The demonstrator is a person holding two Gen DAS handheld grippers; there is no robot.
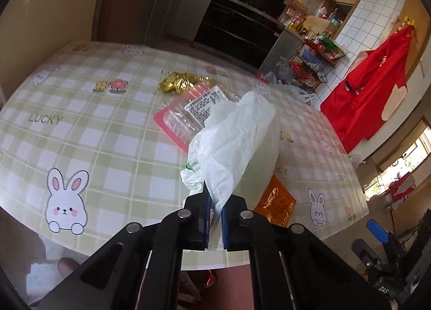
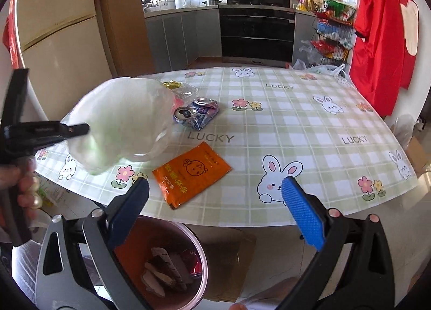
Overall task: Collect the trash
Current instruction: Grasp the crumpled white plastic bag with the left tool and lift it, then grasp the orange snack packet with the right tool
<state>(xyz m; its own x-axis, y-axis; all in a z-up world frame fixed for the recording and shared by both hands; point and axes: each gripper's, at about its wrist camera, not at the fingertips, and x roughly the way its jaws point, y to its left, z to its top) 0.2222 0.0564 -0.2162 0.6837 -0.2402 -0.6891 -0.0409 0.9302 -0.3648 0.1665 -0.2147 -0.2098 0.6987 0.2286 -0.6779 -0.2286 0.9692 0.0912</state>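
My left gripper (image 1: 215,202) is shut on a crumpled white plastic bag (image 1: 237,143), which hangs lifted above the table; from the right wrist view the same bag (image 2: 121,121) floats at the left, pinched by the left gripper (image 2: 80,128). My right gripper (image 2: 215,189) stands open with nothing between its blue pads, above the table's near edge. An orange foil sachet (image 2: 191,172) lies flat near that edge, also showing as the orange sachet (image 1: 277,201). A crushed can (image 2: 198,113), a clear plastic tray with a label (image 1: 188,113) and gold foil (image 1: 180,82) lie farther back.
A reddish-brown bin (image 2: 167,261) with scraps inside stands on the floor below the table's near edge. The round table (image 2: 296,127) carries a green checked bunny cloth. A red garment (image 2: 382,35) hangs at the right; kitchen counter and wire rack (image 2: 331,35) behind.
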